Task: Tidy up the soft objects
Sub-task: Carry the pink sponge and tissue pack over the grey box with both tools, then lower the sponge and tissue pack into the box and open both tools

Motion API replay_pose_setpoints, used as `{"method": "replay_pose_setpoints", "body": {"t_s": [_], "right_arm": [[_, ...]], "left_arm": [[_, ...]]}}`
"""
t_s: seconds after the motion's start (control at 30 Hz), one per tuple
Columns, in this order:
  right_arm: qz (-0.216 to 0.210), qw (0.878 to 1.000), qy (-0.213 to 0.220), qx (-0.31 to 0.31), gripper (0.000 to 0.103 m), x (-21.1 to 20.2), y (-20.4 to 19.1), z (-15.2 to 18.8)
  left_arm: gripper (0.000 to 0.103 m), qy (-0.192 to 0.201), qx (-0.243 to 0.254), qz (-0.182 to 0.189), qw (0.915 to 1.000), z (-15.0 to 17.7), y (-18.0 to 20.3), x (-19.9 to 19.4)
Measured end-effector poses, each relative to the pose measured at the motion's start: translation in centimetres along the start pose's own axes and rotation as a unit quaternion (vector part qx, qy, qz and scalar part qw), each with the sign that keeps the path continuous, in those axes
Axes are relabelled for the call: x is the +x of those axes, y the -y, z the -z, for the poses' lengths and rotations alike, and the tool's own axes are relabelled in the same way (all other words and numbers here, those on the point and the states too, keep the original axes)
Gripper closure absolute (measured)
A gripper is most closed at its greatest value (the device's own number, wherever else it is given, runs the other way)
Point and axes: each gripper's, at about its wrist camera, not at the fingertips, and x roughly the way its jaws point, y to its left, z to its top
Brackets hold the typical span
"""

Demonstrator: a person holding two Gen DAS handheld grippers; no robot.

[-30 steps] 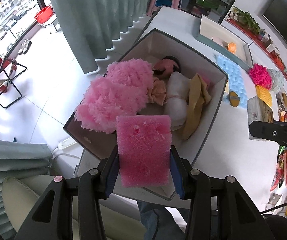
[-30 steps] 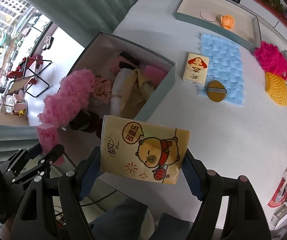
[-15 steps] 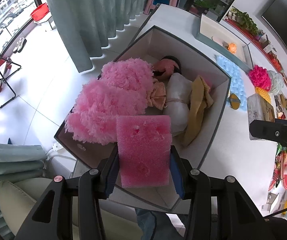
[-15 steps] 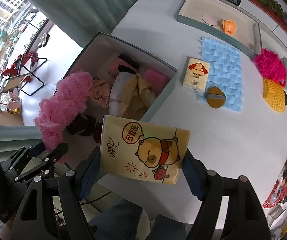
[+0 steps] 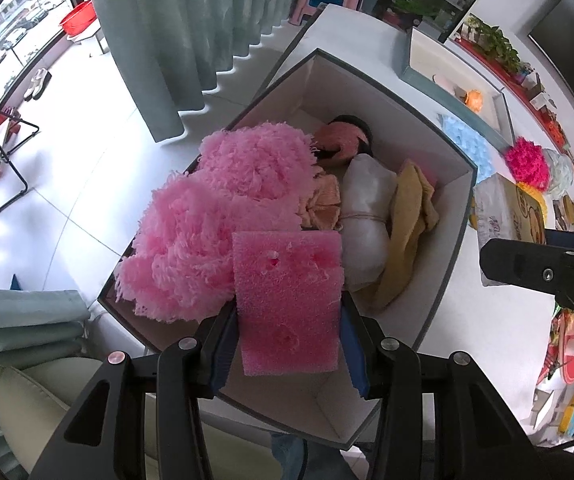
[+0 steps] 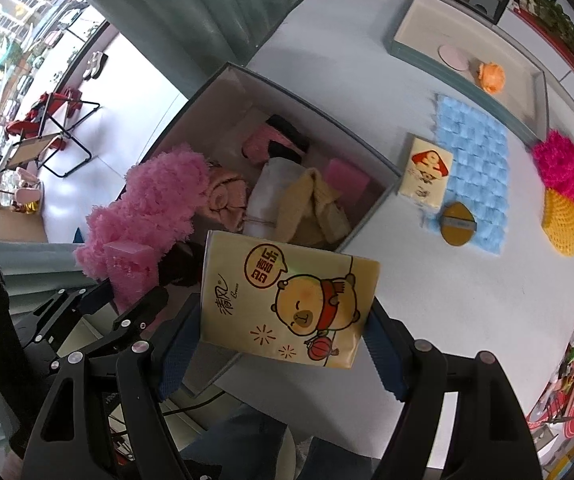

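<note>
Here, a flat pink rectangular foam sponge [image 5: 287, 304] is clamped in the left claw [image 5: 287, 344], above the near end of the open grey cardboard box [image 5: 453, 216]. Inside lie a fluffy pink chenille duster [image 5: 215, 220], a white tied cloth bundle [image 5: 367, 216] and a yellow cloth [image 5: 407, 216]. The right claw [image 6: 283, 344] grips a yellow cartoon-bear tissue pack [image 6: 287, 300] over the box's edge and the white worktop [image 6: 447, 300].

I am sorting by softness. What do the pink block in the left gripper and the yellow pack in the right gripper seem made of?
Pink block: probably sponge foam, matte, with a pitted porous face. Yellow pack: seemingly glossy plastic film, likely a tissue pack, with printed cartoon bear.
</note>
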Motion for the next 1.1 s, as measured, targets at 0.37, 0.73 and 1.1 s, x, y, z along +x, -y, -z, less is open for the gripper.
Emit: {"method": "replay_pose_setpoints", "body": {"t_s": [0.37, 0.73, 1.1], "right_arm": [[0.0, 1.0, -0.009, -0.011, 0.024, 0.8, -1.2, -1.4], [0.0, 1.0, -0.016, -0.008, 0.024, 1.5, -1.8, -2.1], [-0.004, 1.0, -0.027, 0.007, 0.024, 2.9, -2.4, -2.7]], "left_arm": [[0.055, -0.011, 0.0, 0.001, 0.9999, -0.6, -0.2, 1.0], [0.055, -0.021, 0.01, 0.006, 0.9997, -0.9, -0.2, 1.6], [0.055, -0.031, 0.022, 0.013, 0.9992, -0.7, -0.5, 2.3]]}}
